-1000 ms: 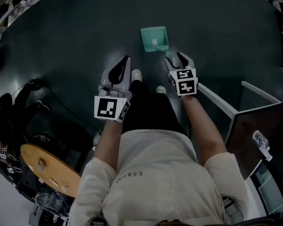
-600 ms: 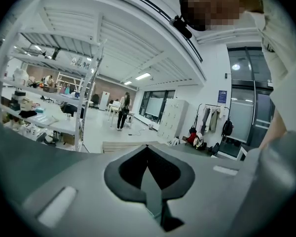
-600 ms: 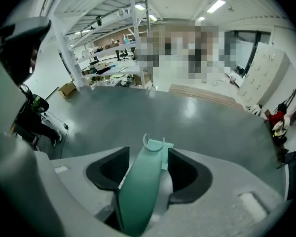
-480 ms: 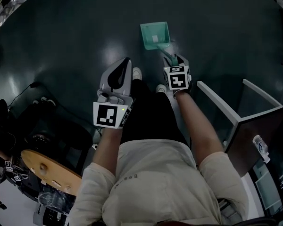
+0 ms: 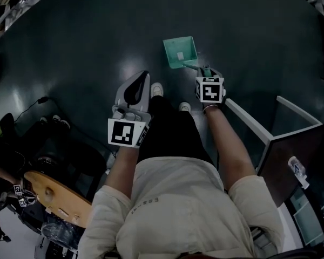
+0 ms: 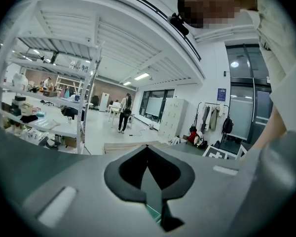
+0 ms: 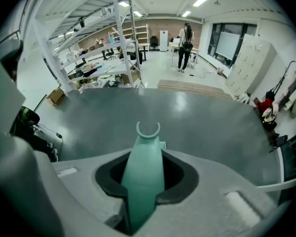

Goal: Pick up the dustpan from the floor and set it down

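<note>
A teal dustpan (image 5: 180, 52) lies on the dark floor ahead of the person's feet, its handle (image 5: 196, 67) running back toward the right gripper (image 5: 206, 72). In the right gripper view the handle (image 7: 142, 174) stands between the closing jaws, the dark pads (image 7: 108, 186) against its sides, and its hook end pokes out past them. The right gripper (image 7: 142, 194) points steeply down. The left gripper (image 5: 142, 78) hovers to the left of the feet, apart from the dustpan, jaws together with nothing in them. In its own view the left gripper (image 6: 147, 149) looks out level into the room.
White shoes (image 5: 157, 88) stand just behind the dustpan. A white-framed dark table (image 5: 254, 124) is at the right, close to the right arm. A round wooden top (image 5: 48, 190) and cables (image 5: 40, 100) lie at the lower left. Shelving (image 7: 118, 48) and a distant person (image 7: 184, 41) stand far off.
The right gripper has sunk onto the dustpan's handle and its jaws have closed round it. The left gripper has dropped slightly and stays shut.
</note>
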